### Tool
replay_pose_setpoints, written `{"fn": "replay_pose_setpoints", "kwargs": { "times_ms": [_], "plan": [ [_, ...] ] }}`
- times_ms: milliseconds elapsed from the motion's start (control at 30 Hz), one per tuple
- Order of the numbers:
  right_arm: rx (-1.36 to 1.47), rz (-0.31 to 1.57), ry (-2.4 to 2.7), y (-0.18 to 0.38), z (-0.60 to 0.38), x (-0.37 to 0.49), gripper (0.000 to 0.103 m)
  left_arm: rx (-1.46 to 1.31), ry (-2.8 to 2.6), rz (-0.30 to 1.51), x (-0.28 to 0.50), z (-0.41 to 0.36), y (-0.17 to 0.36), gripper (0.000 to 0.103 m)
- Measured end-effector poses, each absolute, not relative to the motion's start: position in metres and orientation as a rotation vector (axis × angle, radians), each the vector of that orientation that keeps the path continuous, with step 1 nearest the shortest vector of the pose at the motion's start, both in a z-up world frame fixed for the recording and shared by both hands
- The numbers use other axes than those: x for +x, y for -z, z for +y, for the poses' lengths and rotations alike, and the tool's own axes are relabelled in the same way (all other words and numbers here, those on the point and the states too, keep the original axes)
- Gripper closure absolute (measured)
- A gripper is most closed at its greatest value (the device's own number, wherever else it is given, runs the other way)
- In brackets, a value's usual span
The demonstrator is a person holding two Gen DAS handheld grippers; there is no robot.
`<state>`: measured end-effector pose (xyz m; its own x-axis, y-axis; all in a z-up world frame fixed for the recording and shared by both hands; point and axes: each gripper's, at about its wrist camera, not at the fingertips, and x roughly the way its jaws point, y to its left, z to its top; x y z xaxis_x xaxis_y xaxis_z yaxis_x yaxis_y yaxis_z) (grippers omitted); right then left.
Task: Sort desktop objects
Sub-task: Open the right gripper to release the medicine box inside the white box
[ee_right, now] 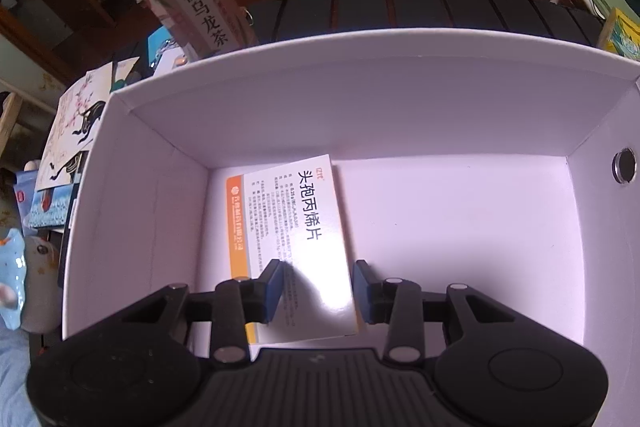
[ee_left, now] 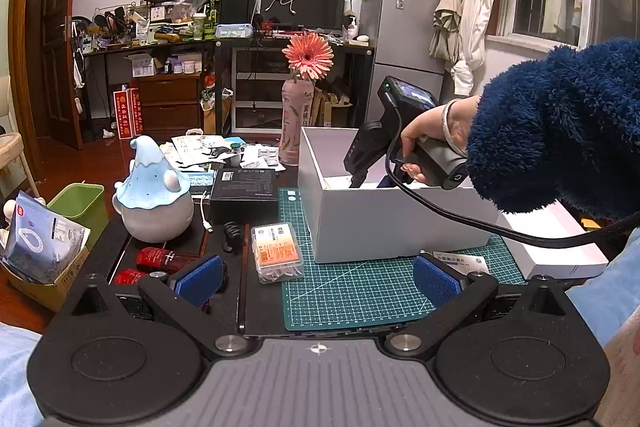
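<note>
Right gripper (ee_right: pixel 316 287) is hanging nose-down inside the white box (ee_right: pixel 360 99), jaws half open astride the medicine carton (ee_right: pixel 292 227) lying flat on the box floor, pads apparently clear of it, while left gripper (ee_left: pixel 318 277) is idling wide open and empty over the cutting mat (ee_left: pixel 360 291)

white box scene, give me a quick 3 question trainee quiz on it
1. True or false: the medicine box lies flat on the floor of the white box.
2. Which tool reaches into the white box: A left tool, B right tool?
3. What stands in the pink tea bottle behind the white box?

Key: 1 true. 2 B. 3 an orange-pink flower.
</note>
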<state>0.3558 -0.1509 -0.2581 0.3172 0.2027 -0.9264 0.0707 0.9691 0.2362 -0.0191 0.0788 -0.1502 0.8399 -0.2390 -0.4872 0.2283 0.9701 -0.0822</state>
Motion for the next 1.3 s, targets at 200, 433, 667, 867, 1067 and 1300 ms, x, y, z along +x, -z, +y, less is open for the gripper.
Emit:
{"fn": "replay_pose_setpoints", "kwargs": {
  "times_ms": [200, 433, 667, 867, 1067, 1300],
  "plan": [
    [0.285, 1.241, -0.068, 0.259, -0.150, 0.357, 0.066, -0.026, 0.248, 0.517, -0.019, 0.079, 0.149, 0.000],
    [0.302, 1.246, -0.069, 0.259, -0.144, 0.361, 0.066, -0.032, 0.250, 0.516, -0.019, 0.080, 0.149, 0.000],
    [0.315, 1.241, -0.068, 0.259, -0.136, 0.364, 0.066, -0.032, 0.250, 0.515, -0.019, 0.080, 0.149, 0.000],
    [0.293, 1.225, -0.085, 0.259, -0.130, 0.365, 0.066, -0.029, 0.249, 0.517, -0.018, 0.080, 0.150, 0.000],
    [0.245, 1.210, -0.103, 0.257, -0.125, 0.365, 0.066, -0.025, 0.248, 0.516, -0.019, 0.079, 0.149, 0.000],
    [0.208, 1.193, -0.132, 0.256, -0.121, 0.364, 0.066, -0.023, 0.248, 0.517, -0.018, 0.079, 0.150, 0.000]
  ]
}}
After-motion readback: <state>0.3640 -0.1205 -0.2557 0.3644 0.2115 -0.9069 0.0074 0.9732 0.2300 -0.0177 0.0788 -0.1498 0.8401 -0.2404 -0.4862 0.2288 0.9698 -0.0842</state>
